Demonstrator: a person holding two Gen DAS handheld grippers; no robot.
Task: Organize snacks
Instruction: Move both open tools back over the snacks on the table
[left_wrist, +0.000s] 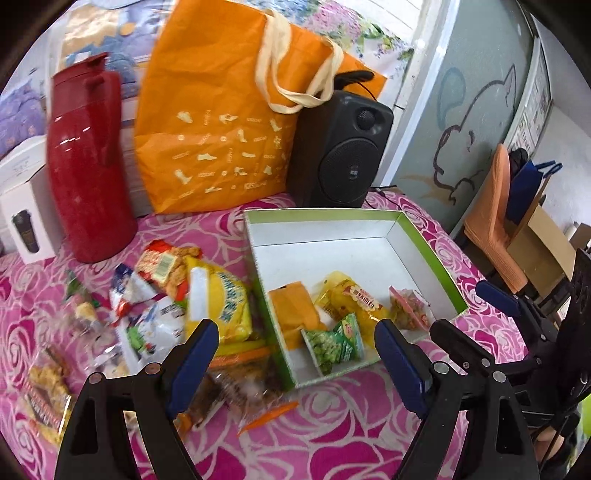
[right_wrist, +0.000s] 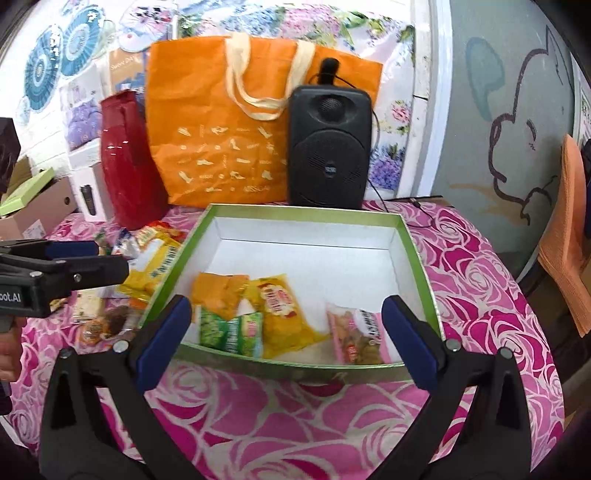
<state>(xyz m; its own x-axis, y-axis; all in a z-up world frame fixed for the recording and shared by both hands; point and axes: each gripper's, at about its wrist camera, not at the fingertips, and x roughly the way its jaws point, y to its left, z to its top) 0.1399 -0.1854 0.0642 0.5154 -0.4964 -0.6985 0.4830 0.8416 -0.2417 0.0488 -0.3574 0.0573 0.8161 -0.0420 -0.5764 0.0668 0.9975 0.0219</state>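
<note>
Pink tablecloth (right_wrist: 480, 295) — yellow packet (right_wrist: 282, 314) lengthwise toward green box's (right_wrist: 295, 213) front

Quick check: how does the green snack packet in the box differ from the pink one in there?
The green packet lies near the box's front-left corner, partly tucked under an orange packet; the pink packet lies alone near the front-right corner. The green packet shows green pieces, the pink packet mixed brownish ones. Both lie flat on the white floor against the front wall, and neither is held: the left tongs and right tongs are open.
</note>
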